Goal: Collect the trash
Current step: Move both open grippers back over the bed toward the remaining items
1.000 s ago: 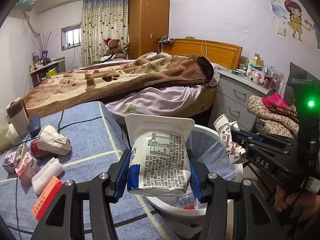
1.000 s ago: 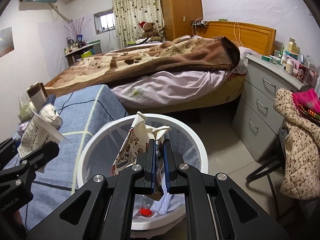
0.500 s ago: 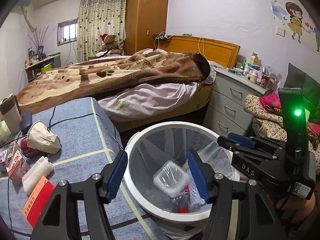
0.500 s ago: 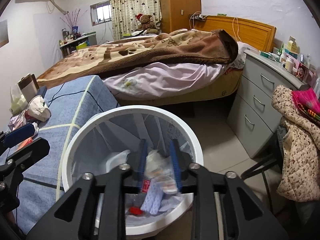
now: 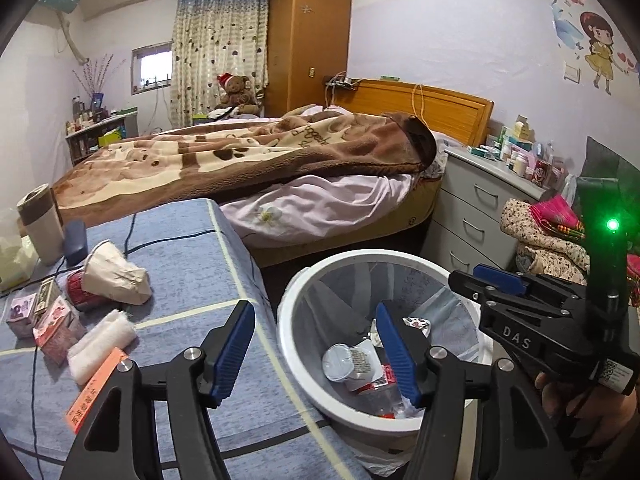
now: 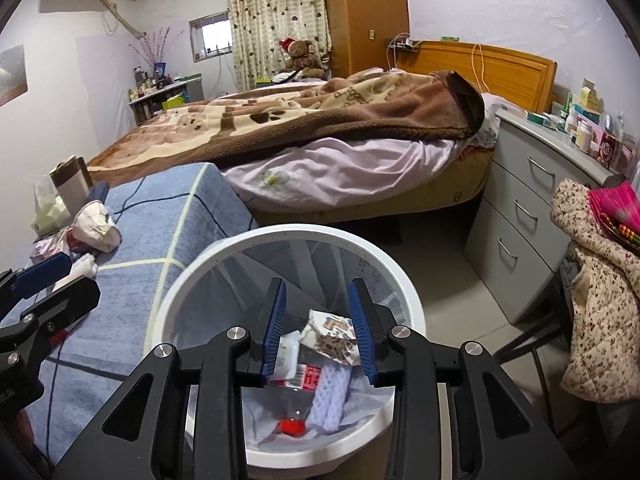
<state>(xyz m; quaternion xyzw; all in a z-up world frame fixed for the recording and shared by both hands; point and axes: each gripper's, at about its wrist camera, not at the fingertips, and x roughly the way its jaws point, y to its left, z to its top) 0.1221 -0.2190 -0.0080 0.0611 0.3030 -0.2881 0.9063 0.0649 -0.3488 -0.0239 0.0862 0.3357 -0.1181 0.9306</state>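
Observation:
A white round bin (image 5: 292, 344) with a clear liner stands beside the blue table (image 5: 192, 264); it also shows in the right wrist view (image 6: 188, 280). Inside lie a white cup (image 5: 344, 362), a patterned carton (image 6: 332, 334), a clear bottle with a red cap (image 6: 294, 426) and a white foam net (image 6: 330, 396). My left gripper (image 5: 316, 350) is open and empty over the bin's left rim. My right gripper (image 6: 318, 332) is open and empty above the bin. On the table lie a crumpled paper cup (image 5: 114, 274), a red can (image 5: 76, 290), small boxes (image 5: 56, 330), a white roll (image 5: 102, 340) and an orange packet (image 5: 94, 392).
A bed with a brown blanket (image 5: 260, 160) stands behind the table and bin. A grey drawer chest (image 6: 532, 216) stands at the right, with a chair draped in clothes (image 6: 596, 280) before it. A tall paper cup (image 5: 40, 224) and a cable (image 5: 132, 240) are on the table's far left.
Both grippers opened and let their trash fall: the white cup and the patterned carton now lie in the bin. The left gripper has drifted left, toward the table.

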